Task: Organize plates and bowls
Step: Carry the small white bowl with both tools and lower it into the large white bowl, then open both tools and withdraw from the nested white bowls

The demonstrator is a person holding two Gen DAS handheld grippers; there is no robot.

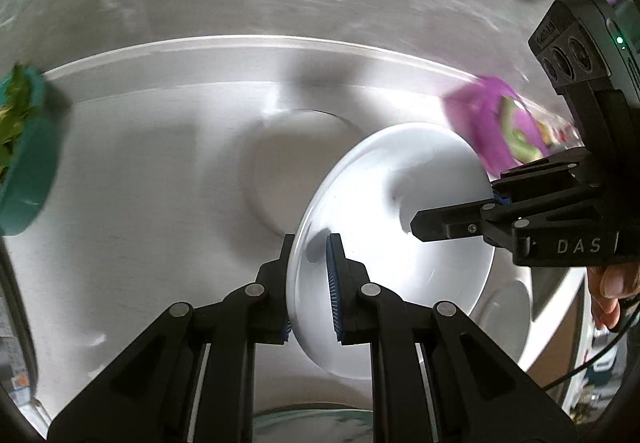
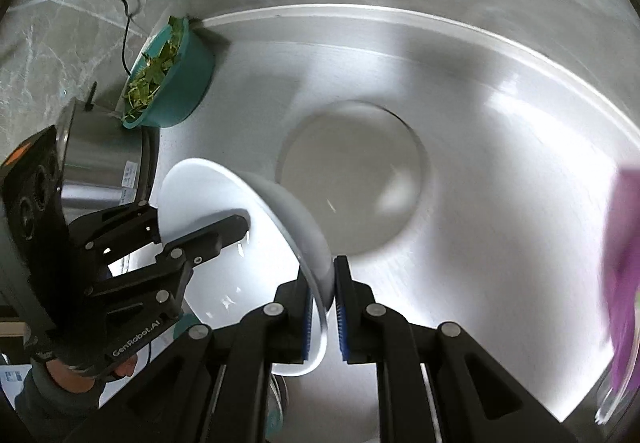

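Left wrist footage shows a white bowl (image 1: 400,243) held tilted above a brushed steel surface (image 1: 160,163), its rim pinched on two opposite sides. The left gripper (image 1: 310,275) is clenched on the near rim, one blue-padded finger outside the wall and one inside. The right gripper (image 1: 452,219) is seen reaching in from the right, clamped on the far rim, with a person's fingers (image 1: 608,291) visible below its body. A round depression (image 1: 296,163) is pressed into the steel just behind the bowl. A teal bowl of green leaves (image 1: 28,159) is seen at the left edge, and a purple packet (image 1: 492,123) (blurred) lies past the bowl's far rim.

From the right wrist, the same white bowl (image 2: 248,243) is seen edge-on, the right gripper (image 2: 330,303) closed on its rim. The left gripper (image 2: 200,231) is gripping the opposite rim, carried by a hand (image 2: 72,379) in a grey sleeve. A steel pot (image 2: 104,159) stands behind it, with the teal bowl (image 2: 176,79) beside it.
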